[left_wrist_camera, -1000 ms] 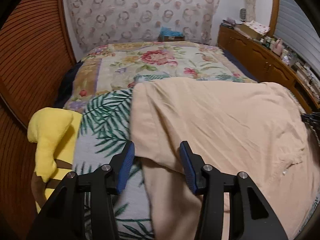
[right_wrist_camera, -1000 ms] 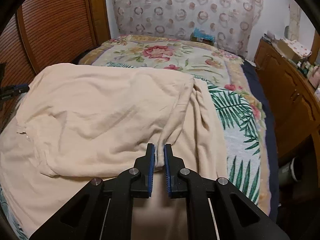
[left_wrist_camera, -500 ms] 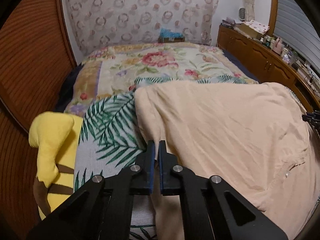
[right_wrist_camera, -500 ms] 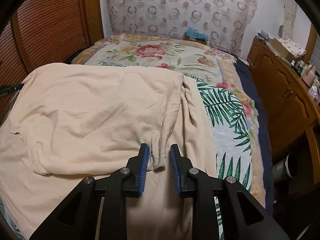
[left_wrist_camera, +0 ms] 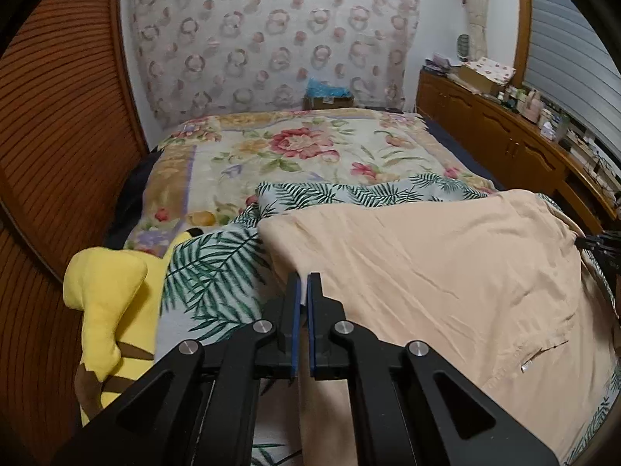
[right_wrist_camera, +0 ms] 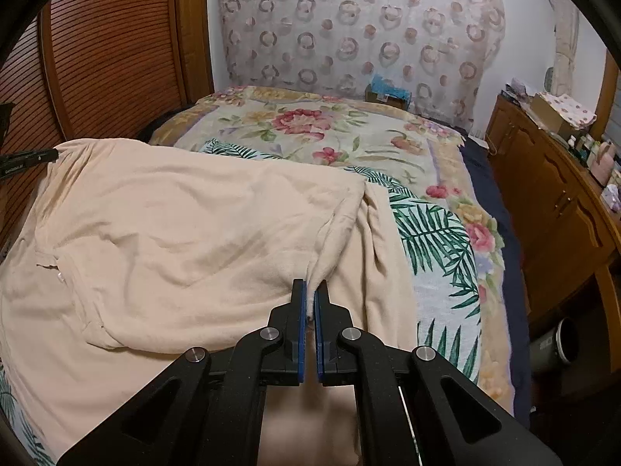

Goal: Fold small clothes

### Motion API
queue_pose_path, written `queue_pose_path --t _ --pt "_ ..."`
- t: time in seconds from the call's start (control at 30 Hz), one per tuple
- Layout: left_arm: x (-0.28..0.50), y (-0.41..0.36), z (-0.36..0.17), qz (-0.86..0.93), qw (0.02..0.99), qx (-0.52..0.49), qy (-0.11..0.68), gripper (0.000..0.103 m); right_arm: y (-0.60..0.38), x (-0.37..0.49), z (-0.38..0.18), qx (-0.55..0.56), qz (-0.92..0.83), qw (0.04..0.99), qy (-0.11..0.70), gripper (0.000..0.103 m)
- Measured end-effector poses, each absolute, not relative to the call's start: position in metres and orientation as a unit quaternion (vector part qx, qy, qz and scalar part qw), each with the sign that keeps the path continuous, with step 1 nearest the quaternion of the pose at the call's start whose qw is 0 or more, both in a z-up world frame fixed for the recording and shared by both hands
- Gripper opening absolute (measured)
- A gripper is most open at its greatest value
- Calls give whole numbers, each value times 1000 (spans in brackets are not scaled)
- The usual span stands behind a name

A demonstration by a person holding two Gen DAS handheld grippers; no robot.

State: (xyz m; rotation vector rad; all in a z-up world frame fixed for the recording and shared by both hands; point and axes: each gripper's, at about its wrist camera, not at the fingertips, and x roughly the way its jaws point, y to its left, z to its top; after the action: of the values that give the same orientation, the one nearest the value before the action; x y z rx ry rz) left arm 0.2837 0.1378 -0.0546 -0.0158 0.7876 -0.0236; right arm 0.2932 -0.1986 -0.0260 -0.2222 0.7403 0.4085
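1. A peach-coloured garment [left_wrist_camera: 446, 272], apparently a T-shirt with a neckline seam, is spread on the palm-leaf blanket [left_wrist_camera: 209, 272] at the near end of the bed [left_wrist_camera: 295, 147]; it is already doubled over, an upper layer being seen lying on a lower one in the right wrist view.
2. The left tool [left_wrist_camera: 302, 291] is closed on the garment's left edge, just beside the bare palm-leaf blanket; only a thin fold of cloth is pinched between the blue pads.
3. The right tool [right_wrist_camera: 310, 295] is closed on a bunched corner of the upper layer [right_wrist_camera: 330, 248], which is drawn up into a taut ridge running to the pads.
4. The two edges are judged to be held at opposite sides of the garment so that the layer can be carried over evenly in one fold.
5. A yellow plush toy [left_wrist_camera: 104, 299] lies left of the palm-leaf blanket, well clear of the garment.
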Motion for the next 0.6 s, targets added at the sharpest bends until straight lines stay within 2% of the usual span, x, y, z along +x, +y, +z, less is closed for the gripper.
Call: queue_pose_path --t 0.4,0.43,0.5,0.53,0.57,0.6 --pt "286 139 -67 -15 906 22 423 4 -193 301 -40 -104 198 898 379 3" --pt "287 139 -68 -15 904 21 426 8 -193 302 -41 -105 198 897 380 3" --pt "288 140 -73 -8 901 27 434 25 -192 301 -40 -105 198 898 379 3" --pt "288 140 -75 -6 900 29 435 41 -192 302 -40 -105 199 898 379 3" --pt "289 141 -78 -7 899 29 436 51 -192 302 -39 -105 199 898 379 3" --pt "290 141 -81 -7 898 29 440 51 -193 303 -39 -104 199 898 379 3"
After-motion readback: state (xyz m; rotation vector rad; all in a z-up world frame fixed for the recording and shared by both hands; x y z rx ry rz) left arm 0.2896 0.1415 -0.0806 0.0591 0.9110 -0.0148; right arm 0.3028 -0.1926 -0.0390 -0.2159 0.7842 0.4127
